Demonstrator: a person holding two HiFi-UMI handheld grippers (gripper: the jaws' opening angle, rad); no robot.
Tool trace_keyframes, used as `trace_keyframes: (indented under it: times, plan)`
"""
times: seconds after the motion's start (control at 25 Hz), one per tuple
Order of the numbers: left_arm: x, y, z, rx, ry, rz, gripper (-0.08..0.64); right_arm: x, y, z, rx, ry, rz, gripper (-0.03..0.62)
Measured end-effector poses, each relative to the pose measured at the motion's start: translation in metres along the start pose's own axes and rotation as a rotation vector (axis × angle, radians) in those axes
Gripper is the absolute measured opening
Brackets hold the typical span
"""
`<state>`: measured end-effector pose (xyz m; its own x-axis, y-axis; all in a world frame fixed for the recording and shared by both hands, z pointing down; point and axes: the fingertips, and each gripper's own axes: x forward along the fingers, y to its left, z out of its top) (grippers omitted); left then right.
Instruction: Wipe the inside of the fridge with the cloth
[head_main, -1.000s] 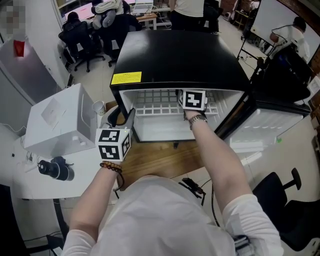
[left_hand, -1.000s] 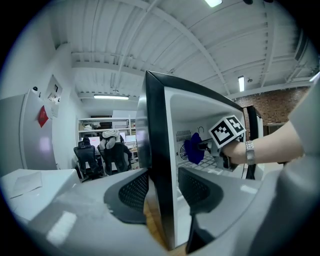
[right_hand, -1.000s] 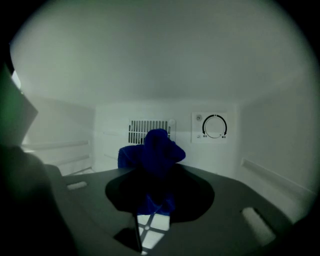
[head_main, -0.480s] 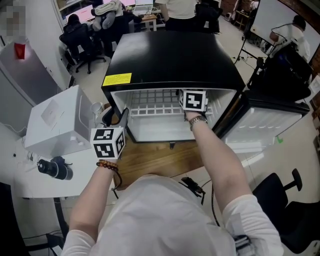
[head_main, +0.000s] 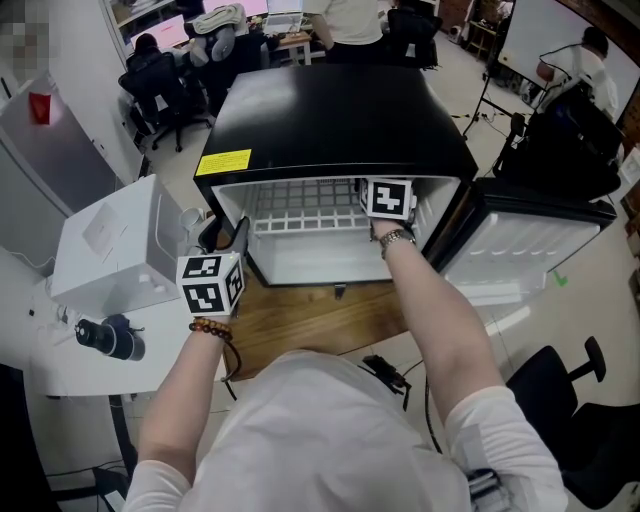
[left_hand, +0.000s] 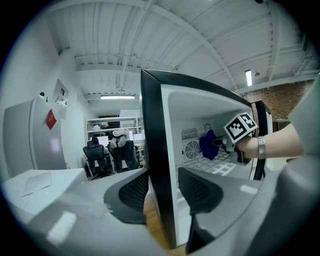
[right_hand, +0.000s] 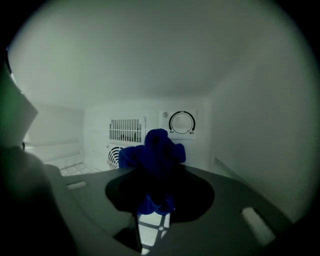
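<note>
The black mini fridge (head_main: 340, 110) stands open, its door (head_main: 520, 250) swung out to the right. My right gripper (right_hand: 155, 200) reaches into the upper compartment above the white wire shelf (head_main: 300, 215), shut on a bunched blue cloth (right_hand: 157, 155). The cloth hangs in front of the back wall, near the fan grille (right_hand: 126, 130) and the thermostat dial (right_hand: 182, 123). In the head view only this gripper's marker cube (head_main: 388, 198) shows. My left gripper (left_hand: 162, 192) is shut on the front edge of the fridge's left wall (left_hand: 157, 165), one jaw on each side.
The fridge sits on a wooden board (head_main: 320, 320). A white box (head_main: 110, 245), a cup (head_main: 196, 214) and a black device (head_main: 110, 337) lie on the table at left. An office chair (head_main: 570, 400) stands at lower right. People sit at desks behind.
My right gripper with the cloth has slid to the right inside the fridge, closer to its right wall. The left gripper has kept its hold on the left wall.
</note>
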<state>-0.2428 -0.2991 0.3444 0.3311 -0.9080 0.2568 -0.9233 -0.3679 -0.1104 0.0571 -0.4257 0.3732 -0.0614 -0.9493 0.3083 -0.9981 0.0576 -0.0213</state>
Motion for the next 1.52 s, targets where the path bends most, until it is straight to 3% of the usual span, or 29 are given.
trace_keyframes:
  times: [0.64,0.84,1.04,1.2,1.52]
  plan:
    - [0.001,0.001,0.000,-0.007,0.014,0.037,0.184,-0.016,-0.016,-0.002,0.033,-0.024,-0.036,0.118]
    - [0.001,-0.001,-0.001,-0.009,0.014,0.035,0.184,-0.026,-0.006,0.001,0.000,-0.069,0.008,0.118]
    - [0.001,-0.001,0.000,-0.014,0.012,0.023,0.184,-0.038,0.033,0.008,-0.015,-0.109,0.092,0.118]
    - [0.000,-0.001,0.000,-0.012,0.009,0.008,0.184,-0.042,0.091,0.015,-0.036,-0.126,0.199,0.118]
    - [0.000,-0.003,0.000,0.009,0.007,-0.034,0.184,-0.023,0.191,0.008,-0.086,-0.073,0.344,0.118]
